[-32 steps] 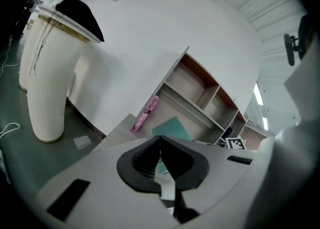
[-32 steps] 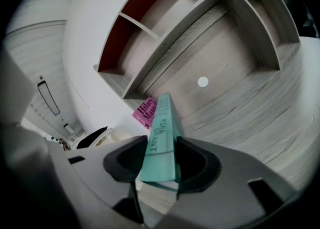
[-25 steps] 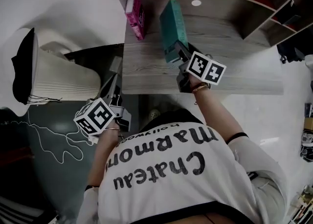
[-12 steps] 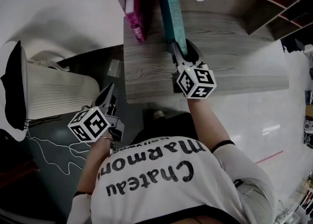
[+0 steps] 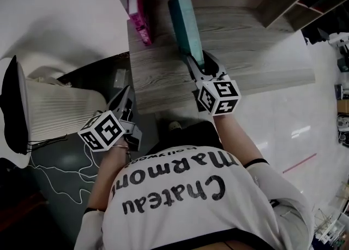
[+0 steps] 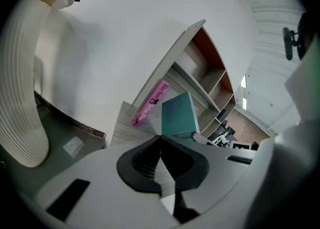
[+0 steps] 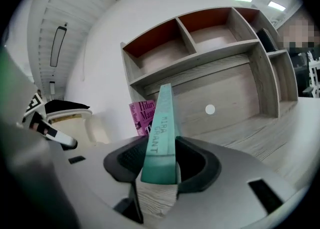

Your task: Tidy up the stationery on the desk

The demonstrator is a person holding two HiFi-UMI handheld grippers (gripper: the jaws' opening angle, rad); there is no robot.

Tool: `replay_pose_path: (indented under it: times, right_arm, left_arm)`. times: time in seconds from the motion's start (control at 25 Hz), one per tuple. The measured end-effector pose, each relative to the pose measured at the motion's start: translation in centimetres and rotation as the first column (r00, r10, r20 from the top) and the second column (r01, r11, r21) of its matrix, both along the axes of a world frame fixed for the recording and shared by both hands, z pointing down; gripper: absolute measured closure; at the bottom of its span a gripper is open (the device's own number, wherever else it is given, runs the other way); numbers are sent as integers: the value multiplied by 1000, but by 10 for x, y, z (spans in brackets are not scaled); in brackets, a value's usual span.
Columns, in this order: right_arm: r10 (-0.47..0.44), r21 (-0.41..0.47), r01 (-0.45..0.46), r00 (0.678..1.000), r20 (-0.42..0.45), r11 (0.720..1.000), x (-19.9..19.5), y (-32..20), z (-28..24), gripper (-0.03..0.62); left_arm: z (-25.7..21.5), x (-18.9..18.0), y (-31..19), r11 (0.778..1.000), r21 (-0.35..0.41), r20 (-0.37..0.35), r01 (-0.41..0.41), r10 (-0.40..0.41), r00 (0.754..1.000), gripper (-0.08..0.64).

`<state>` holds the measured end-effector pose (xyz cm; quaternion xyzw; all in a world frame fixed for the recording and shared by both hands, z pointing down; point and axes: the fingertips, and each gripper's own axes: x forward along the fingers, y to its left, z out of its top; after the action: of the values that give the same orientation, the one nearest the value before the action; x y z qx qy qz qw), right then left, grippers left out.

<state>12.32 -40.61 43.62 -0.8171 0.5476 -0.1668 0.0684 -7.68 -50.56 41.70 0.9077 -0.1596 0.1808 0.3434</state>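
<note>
A teal book (image 5: 185,21) stands on edge on the wooden desk (image 5: 163,77). My right gripper (image 5: 195,60) is shut on its near end. In the right gripper view its spine (image 7: 161,123) runs up between the dark pads (image 7: 125,160), and the right gripper (image 7: 160,145) is clamped on it. A pink book (image 5: 139,17) stands upright to its left, against the wall, and shows as the pink book (image 7: 142,115) behind the spine. My left gripper (image 5: 127,91) hangs off the desk's left edge, shut and empty. The left gripper (image 6: 161,137) points toward the teal book (image 6: 180,115) and the pink book (image 6: 152,102).
A shelf unit (image 7: 200,58) with open compartments rises at the back of the desk. A white ribbed object (image 5: 60,109) with a black cap (image 5: 12,101) stands on the floor to the left, with a thin white cord (image 5: 60,167) lying beside it.
The teal book has gone from leaning with its cover showing to standing narrow on edge as my right gripper rolled. My left gripper has sunk a little beside the desk.
</note>
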Motion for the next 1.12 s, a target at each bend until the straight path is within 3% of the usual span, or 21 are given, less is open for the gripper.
replay_pose_path:
  times: [0.36,1.12]
  right_arm:
    - [-37,-112,28,996,-80,993,-19,25,9,408]
    - [-22,-243,10,999,-48,970,-25,54,44,413]
  left_arm:
    - [-5,22,11,999,-25,-45,-36,35,998,545]
    - [-7,30,15,998,-21,-70,-55,54,996,545]
